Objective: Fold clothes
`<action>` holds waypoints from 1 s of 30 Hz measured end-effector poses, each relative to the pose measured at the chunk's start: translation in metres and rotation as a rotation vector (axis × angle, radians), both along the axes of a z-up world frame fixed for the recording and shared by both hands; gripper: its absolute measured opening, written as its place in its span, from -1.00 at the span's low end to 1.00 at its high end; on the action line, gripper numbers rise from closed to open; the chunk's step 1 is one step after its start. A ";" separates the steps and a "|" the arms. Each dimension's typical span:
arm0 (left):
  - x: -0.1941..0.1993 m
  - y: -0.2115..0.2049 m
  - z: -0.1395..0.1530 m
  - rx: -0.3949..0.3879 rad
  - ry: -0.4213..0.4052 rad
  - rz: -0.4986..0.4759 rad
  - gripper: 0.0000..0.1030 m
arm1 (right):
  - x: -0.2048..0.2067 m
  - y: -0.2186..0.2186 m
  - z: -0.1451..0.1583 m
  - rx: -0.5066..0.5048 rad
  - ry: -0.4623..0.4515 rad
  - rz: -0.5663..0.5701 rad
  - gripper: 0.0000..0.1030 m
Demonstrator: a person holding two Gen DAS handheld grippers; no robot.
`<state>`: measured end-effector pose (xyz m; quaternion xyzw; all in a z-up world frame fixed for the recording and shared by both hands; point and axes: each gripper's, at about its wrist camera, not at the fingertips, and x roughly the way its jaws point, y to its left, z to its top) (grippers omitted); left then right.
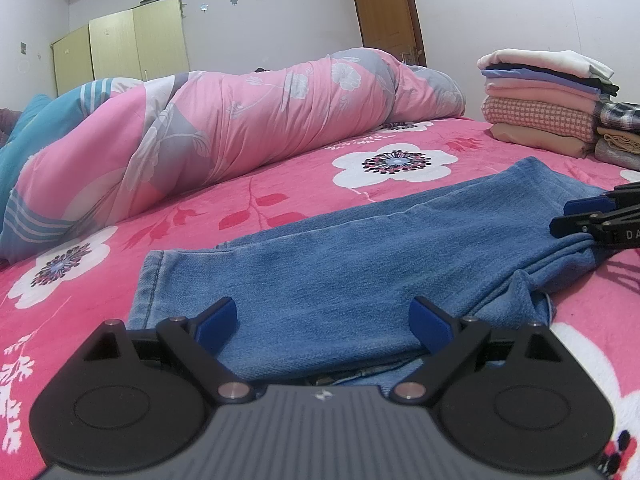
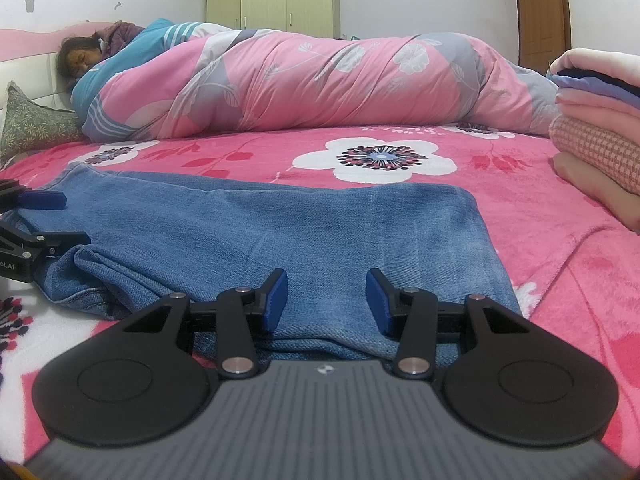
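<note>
While both point slightly downward, left gripper (image 1: 325,322) and right gripper (image 2: 327,298) gape over jeans (image 1: 360,256).

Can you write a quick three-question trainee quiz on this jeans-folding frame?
1. True or false: both grippers, left gripper and right gripper, are open over the jeans.
2. The stack of folded clothes is topped by: A) a white garment B) a checked garment C) denim.
3. What lies across the far side of the floral bedspread?

Key: 1 true; 2 A; 3 a person wrapped in a pink floral quilt.
</note>
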<state>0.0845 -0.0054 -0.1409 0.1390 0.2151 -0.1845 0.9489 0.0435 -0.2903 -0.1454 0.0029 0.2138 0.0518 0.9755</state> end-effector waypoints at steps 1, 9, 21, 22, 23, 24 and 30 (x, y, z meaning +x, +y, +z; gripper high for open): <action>0.000 0.000 0.000 0.000 0.000 0.000 0.82 | 0.000 0.000 0.000 -0.001 0.000 0.000 -0.16; 0.001 0.000 0.001 -0.004 0.005 0.002 0.83 | 0.006 -0.002 0.028 0.029 0.046 -0.002 -0.03; 0.006 0.004 0.043 -0.088 0.039 0.004 0.84 | 0.073 -0.033 0.026 0.012 0.172 -0.060 0.03; 0.011 0.003 0.045 -0.093 0.053 0.005 0.85 | 0.073 -0.031 0.032 0.012 0.174 -0.063 0.03; 0.018 0.002 0.045 -0.100 0.083 0.012 0.87 | 0.073 -0.029 0.038 0.012 0.175 -0.066 0.03; 0.025 0.001 0.045 -0.107 0.113 0.019 0.88 | 0.072 -0.027 0.044 0.016 0.159 -0.049 0.02; 0.064 -0.005 0.029 -0.127 0.321 0.096 0.87 | 0.098 -0.034 0.023 -0.013 0.212 -0.090 0.01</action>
